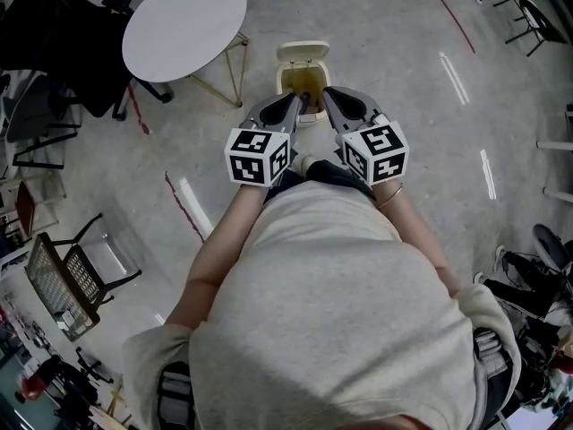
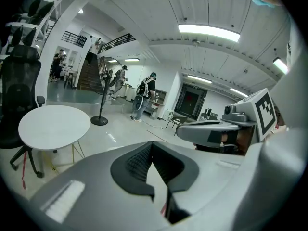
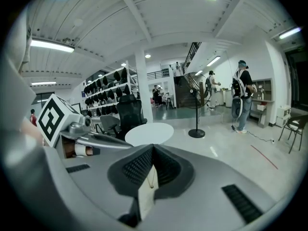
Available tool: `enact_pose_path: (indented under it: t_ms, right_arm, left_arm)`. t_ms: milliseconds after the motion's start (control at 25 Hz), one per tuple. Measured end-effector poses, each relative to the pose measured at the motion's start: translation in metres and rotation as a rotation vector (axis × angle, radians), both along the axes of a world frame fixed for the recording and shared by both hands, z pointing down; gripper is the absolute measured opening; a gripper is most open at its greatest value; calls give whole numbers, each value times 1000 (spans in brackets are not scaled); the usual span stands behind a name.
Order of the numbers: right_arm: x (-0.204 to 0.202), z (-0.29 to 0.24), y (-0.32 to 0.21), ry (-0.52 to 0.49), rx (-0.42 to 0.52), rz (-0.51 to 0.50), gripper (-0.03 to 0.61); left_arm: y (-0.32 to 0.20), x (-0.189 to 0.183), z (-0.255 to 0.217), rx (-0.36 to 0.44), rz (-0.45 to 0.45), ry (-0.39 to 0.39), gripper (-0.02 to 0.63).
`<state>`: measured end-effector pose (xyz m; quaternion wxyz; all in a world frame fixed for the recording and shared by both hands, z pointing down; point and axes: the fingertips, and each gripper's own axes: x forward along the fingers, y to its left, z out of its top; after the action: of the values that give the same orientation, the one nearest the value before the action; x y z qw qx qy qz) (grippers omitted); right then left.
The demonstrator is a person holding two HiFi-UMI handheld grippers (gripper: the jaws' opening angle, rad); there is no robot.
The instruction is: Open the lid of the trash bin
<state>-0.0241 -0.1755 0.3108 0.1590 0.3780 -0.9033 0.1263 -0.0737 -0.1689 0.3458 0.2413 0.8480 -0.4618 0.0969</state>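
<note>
Looking down, we note the trash bin (image 1: 303, 84) on the floor (image 1: 385, 43) near the round white table (image 1: 183, 25), its lid (image 1: 303, 52) tipped up. Left claw (image 1: 302, 101) and right claw (image 1: 324, 95) hover above it, both clenched, tips together.

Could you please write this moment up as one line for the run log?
trash bin: on floor, lid up, open | left gripper: jaws together, empty | right gripper: jaws together, empty
</note>
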Motion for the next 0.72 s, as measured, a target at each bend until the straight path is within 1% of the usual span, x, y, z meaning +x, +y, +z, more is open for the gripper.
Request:
enact_pose_path:
  t_ms: [320, 520, 720]
  right_arm:
    - [-4, 0, 4, 10, -10, -22, 7]
    - [-7, 4, 10, 17, -23, -50, 7]
    - [-8, 8, 13, 25, -28, -55, 6]
  left_arm:
    - [2, 3, 1, -2, 20, -9, 9]
    - [5, 4, 4, -17, 38, -20, 9]
    - [9, 4, 11, -40, 52, -25, 9]
